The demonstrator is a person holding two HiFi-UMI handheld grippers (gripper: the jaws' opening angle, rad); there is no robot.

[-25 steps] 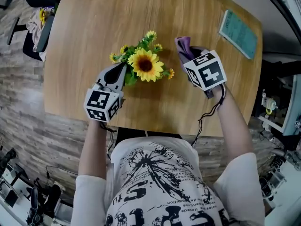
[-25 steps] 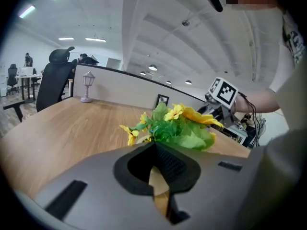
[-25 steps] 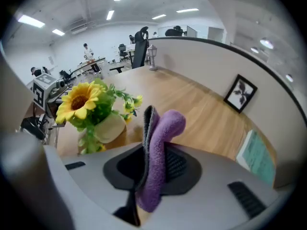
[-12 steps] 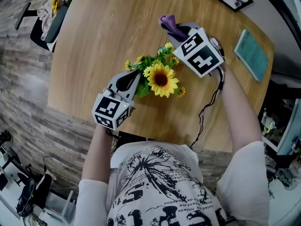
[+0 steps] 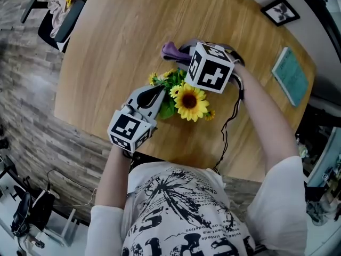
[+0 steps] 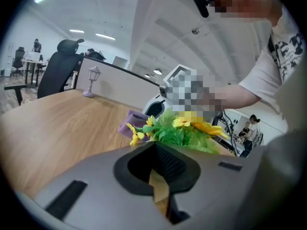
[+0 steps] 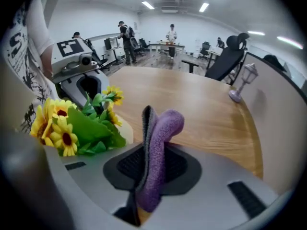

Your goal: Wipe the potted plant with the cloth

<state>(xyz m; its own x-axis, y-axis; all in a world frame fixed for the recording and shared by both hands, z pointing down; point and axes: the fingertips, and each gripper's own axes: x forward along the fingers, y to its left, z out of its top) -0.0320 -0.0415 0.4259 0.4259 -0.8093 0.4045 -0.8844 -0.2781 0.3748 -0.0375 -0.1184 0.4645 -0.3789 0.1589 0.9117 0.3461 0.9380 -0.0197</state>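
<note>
**Cloth at the far side of the plant, pot not held**

The right gripper [image 5: 184, 50] is clenched on the purple cloth [image 5: 170, 50], just beside the potted plant [image 5: 187, 100]. The plant stands on the wooden table [image 5: 106, 41] between the two grippers. The left gripper [image 5: 158, 91] is closed on nothing, close to the leaves. I think a hard push with the cloth could tip the plant, because nothing steadies the pot.

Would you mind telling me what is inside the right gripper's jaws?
A folded purple cloth is clamped in the right gripper, its free end curling out past the jaws. The cloth's lower end is covered by them.
</note>
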